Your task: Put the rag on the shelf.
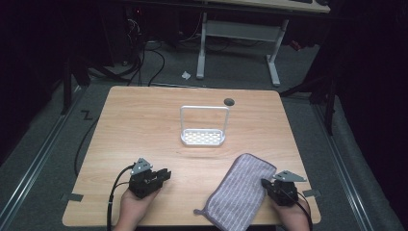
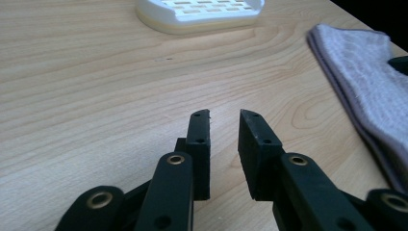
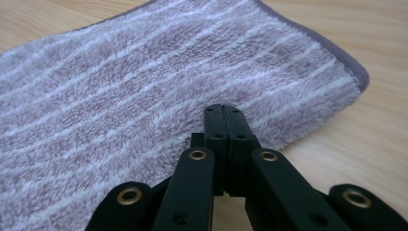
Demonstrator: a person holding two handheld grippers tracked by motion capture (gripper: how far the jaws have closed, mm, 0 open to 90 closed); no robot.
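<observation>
Two grippers rest low at the near edge of the wooden table, and the work in hand looks like its very start: getting hold of the folded cloth. Farthest left, the left gripper sits on bare wood, its jaws parted with a plain gap between them and nothing in it; in its own view the tips point across the table toward the white rack, which stands well apart near the middle. Next comes the striped lilac towel, lying flat and slantwise at the near right, one corner hanging just over the table's front edge. At its right border sits the right gripper, jaws pressed together; in the right gripper view the tips rest at or just over the pile near the towel's edge, with no fold of cloth visibly caught between them. By my reading the grasp is not yet made. The next move likely calls for the right jaws to part and take the hem, with the left gripper crossing over to the opposite side.
</observation>
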